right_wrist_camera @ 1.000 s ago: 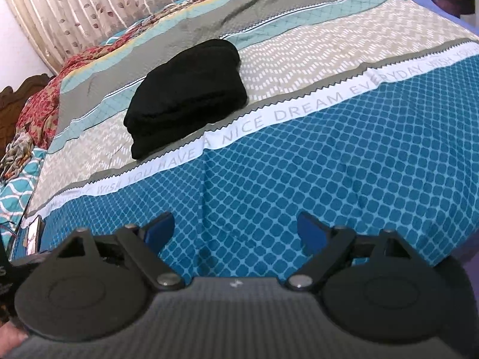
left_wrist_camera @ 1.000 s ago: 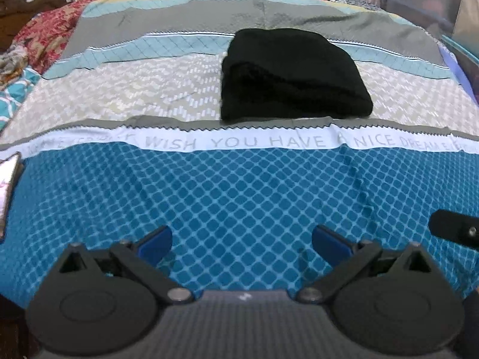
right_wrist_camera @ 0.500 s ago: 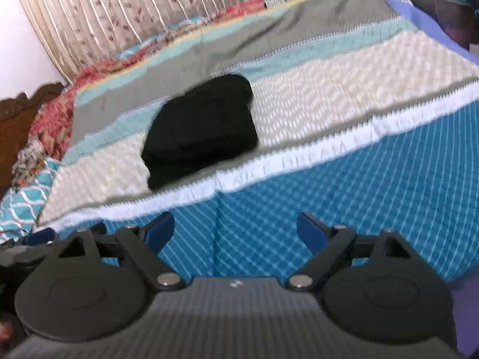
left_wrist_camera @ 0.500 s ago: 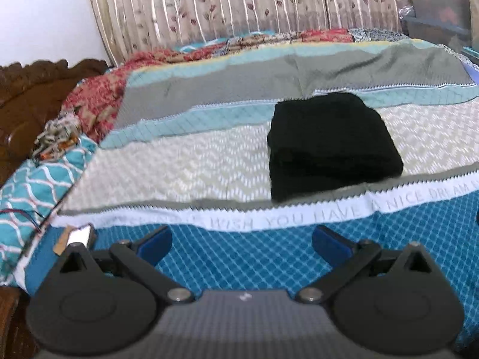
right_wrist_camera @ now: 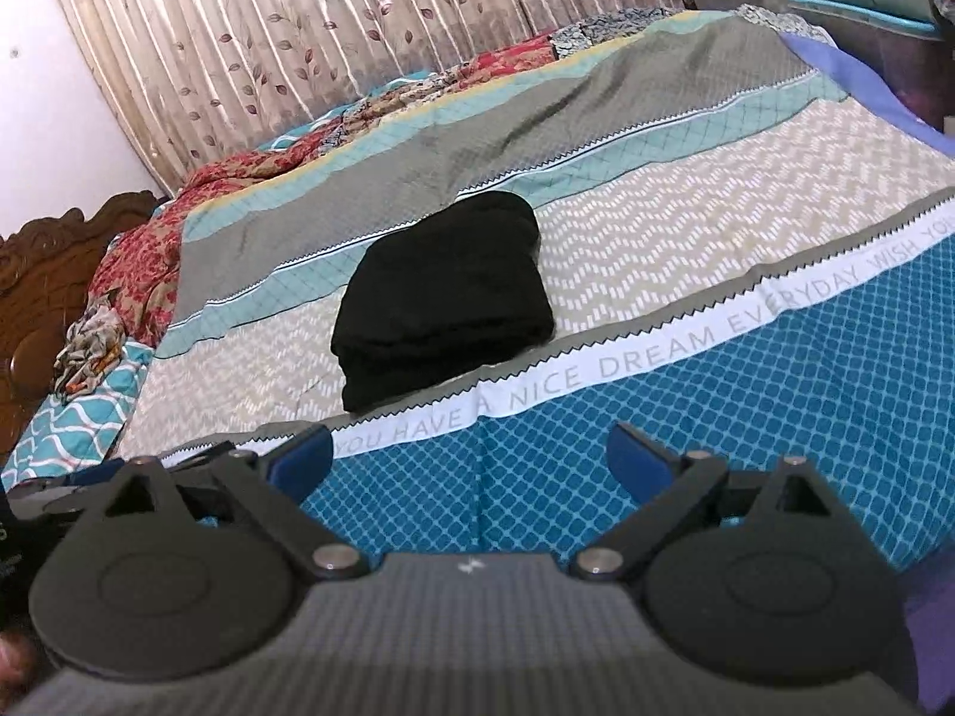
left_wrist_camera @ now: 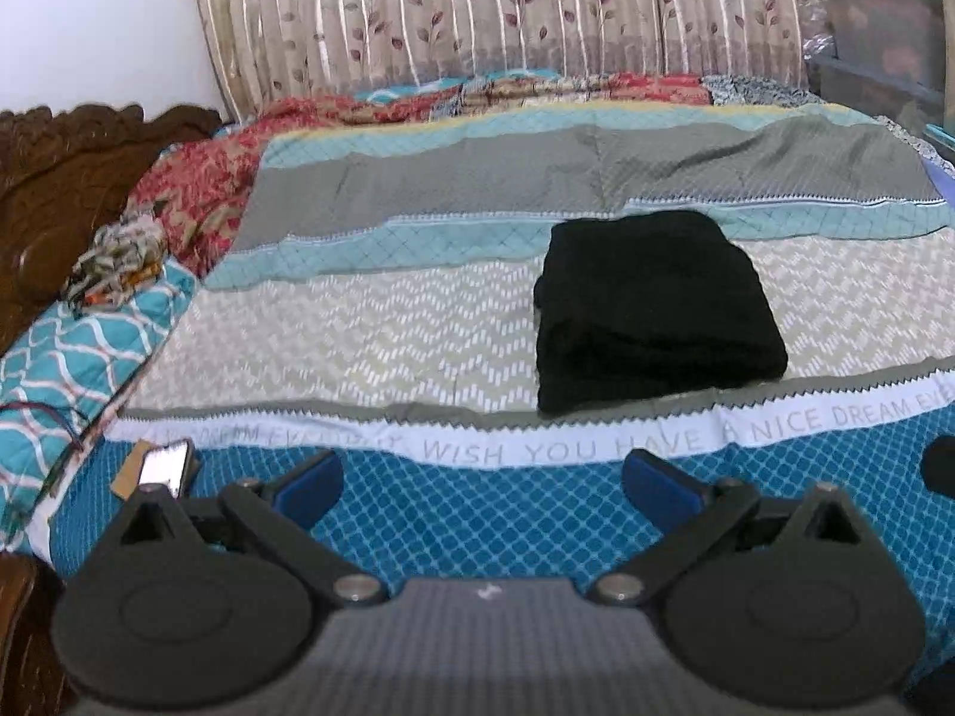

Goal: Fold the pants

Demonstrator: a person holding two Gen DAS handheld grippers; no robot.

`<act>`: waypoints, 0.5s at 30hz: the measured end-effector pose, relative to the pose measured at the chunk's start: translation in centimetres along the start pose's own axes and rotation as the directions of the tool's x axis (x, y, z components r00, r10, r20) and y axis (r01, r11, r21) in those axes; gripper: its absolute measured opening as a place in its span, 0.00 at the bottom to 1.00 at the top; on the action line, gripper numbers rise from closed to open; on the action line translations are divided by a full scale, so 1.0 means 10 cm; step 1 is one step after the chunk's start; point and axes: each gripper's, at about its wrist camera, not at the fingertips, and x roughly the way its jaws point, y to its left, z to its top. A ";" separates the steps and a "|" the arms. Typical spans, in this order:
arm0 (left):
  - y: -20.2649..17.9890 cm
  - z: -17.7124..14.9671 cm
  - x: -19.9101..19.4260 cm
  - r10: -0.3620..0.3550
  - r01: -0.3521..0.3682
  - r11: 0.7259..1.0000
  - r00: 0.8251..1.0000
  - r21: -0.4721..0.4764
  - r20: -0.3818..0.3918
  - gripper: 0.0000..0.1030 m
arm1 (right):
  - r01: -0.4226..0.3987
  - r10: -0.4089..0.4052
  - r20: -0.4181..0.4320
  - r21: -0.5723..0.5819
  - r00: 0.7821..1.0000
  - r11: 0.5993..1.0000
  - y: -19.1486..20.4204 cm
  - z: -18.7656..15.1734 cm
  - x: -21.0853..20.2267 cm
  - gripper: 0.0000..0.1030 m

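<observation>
Your left gripper (left_wrist_camera: 480, 480) and right gripper (right_wrist_camera: 471, 456) hang spread apart, empty. Pants (left_wrist_camera: 653, 310) lie folded on the bedspread (left_wrist_camera: 334, 328), well ahead: right of your left gripper, slightly left of the right. Neither looks clearly nearer.

One folded pair of black pants (left_wrist_camera: 653, 310) lay on one striped bedspread (left_wrist_camera: 358, 334); two grippers were present, left (left_wrist_camera: 480, 486) and right (right_wrist_camera: 471, 459); one phone (left_wrist_camera: 166, 468); one leaf-patterned curtain (left_wrist_camera: 477, 12)
</observation>
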 end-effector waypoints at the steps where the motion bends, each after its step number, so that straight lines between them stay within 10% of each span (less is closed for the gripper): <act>1: 0.00 -0.01 -0.01 -0.008 0.008 1.000 1.000 -0.007 -0.009 1.00 | 0.000 0.000 -0.005 0.006 1.000 1.000 -0.01 -0.01 0.02 0.97; 15: -0.15 -0.24 0.14 -0.100 0.099 0.995 0.978 -0.012 -0.185 1.00 | 0.047 -0.042 -0.066 0.067 0.997 0.997 -0.02 -0.18 0.11 0.97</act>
